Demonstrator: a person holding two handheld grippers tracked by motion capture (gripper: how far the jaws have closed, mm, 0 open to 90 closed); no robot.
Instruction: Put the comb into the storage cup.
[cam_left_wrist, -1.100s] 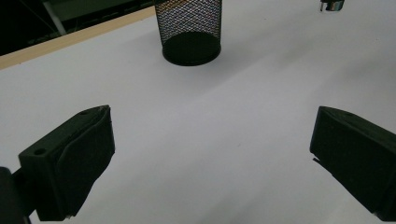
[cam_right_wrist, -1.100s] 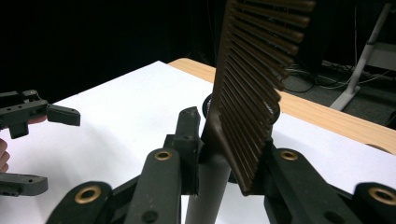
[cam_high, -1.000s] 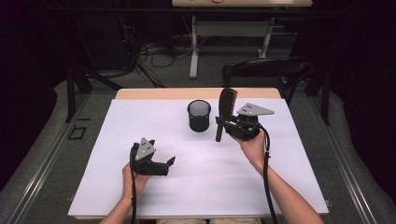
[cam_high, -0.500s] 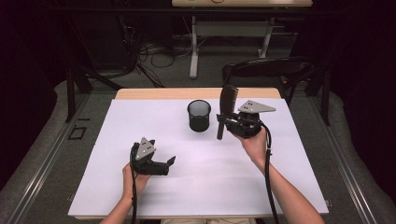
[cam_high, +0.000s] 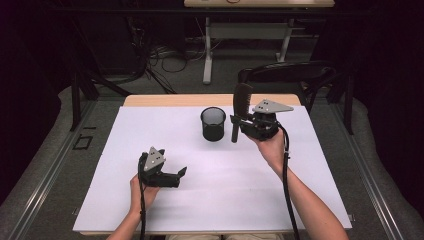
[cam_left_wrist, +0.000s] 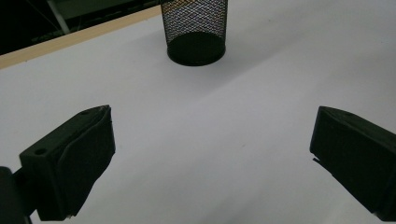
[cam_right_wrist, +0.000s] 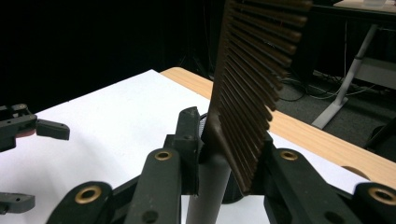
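Our right gripper (cam_high: 235, 121) is clamped on a dark hairbrush (cam_high: 240, 107), pinching it where the handle meets the bristle head; the brush stands upright between the pads, bristles up, handle hanging down. In the right gripper view we see the ribbed head (cam_right_wrist: 254, 88) rising above the jaws. Just left of the brush stands the black mesh cup (cam_high: 213, 124) on the white table cover (cam_high: 300, 170), close but apart. Our left gripper (cam_high: 181, 176) rests low near the table's front, jaws spread wide with nothing between them, facing the cup (cam_left_wrist: 194, 30).

White table cover (cam_high: 215, 200), black chair (cam_high: 285, 75) behind, perhaps cables (cam_high: 170, 55) on floor.
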